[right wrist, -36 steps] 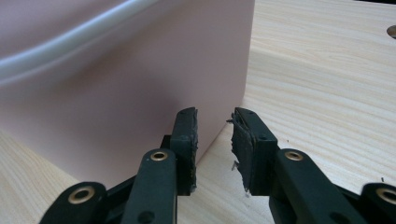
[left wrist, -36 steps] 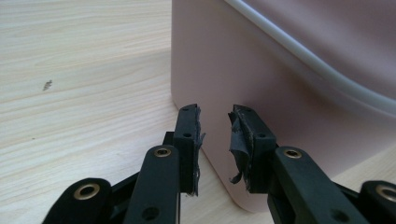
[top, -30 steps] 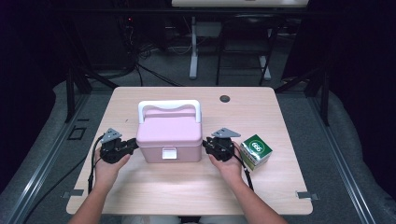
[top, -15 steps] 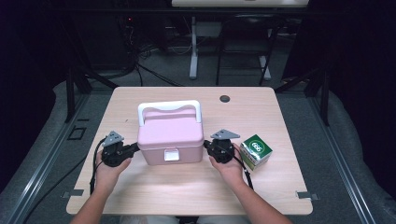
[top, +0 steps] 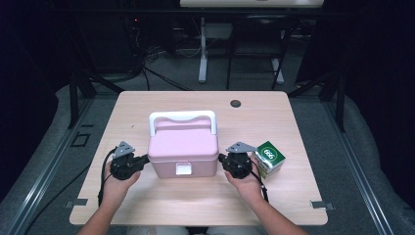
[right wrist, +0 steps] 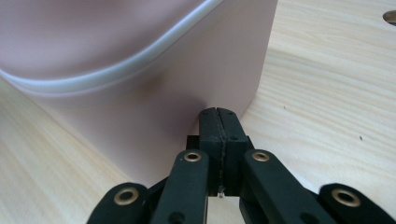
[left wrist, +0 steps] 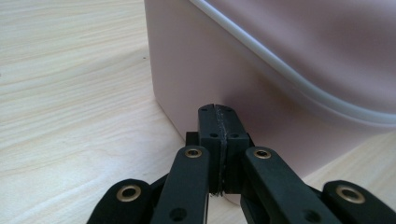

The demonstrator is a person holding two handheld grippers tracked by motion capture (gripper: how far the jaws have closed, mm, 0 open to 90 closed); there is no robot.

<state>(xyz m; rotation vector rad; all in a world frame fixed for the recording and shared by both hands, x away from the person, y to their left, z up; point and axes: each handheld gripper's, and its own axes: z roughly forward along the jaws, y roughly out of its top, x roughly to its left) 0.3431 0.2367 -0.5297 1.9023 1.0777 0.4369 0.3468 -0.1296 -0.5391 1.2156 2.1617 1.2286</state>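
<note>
A pink lidded box [top: 183, 149] with a white handle [top: 182, 117] and a white front latch stands in the middle of the table. My left gripper [top: 144, 159] is shut, empty, its tips against the box's left wall [left wrist: 201, 70]. My right gripper [top: 221, 158] is shut too, tips pressed to the box's right wall [right wrist: 154, 107]. In the left gripper view the jaws [left wrist: 218, 112] meet flat with nothing between them. The right gripper view shows the same closed pair [right wrist: 218, 114] at the pink wall, under the lid's pale seam.
A small green and white carton [top: 269, 157] sits just right of my right hand. A dark round hole [top: 236, 103] lies near the table's far edge. The wooden tabletop [top: 147, 103] has bare room behind and in front of the box. Dark floor, cables and table legs lie beyond.
The pink box has shifted slightly toward the near edge of the table, with both shut grippers staying against its sides.
</note>
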